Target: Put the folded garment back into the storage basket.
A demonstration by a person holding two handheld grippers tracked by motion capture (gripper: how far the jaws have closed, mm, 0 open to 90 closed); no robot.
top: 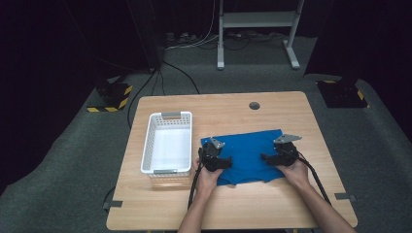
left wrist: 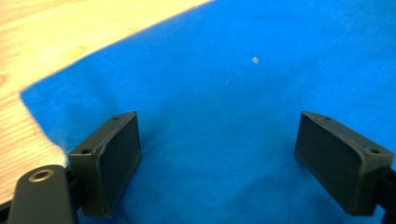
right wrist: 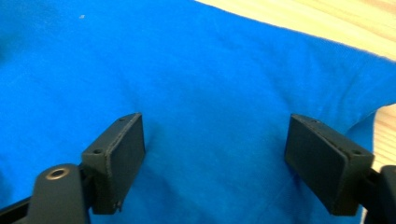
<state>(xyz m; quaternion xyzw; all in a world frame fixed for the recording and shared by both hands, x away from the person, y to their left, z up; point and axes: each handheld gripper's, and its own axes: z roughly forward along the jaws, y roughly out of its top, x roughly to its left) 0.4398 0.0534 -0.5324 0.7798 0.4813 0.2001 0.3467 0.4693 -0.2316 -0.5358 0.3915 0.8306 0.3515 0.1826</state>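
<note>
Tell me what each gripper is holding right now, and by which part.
Nothing is held. The left gripper and right gripper both stand open over the blue cloth, with no fabric pinched.

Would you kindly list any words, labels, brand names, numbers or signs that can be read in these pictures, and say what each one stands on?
None: no readable text shows.
The blue cloth is plain, with no print or label showing.
The white basket bears no lettering.
The yellow-and-black hazard stripes on the floor plates are a pattern, not writing.
The left tongs and right tongs carry no marking on their pads.
</note>
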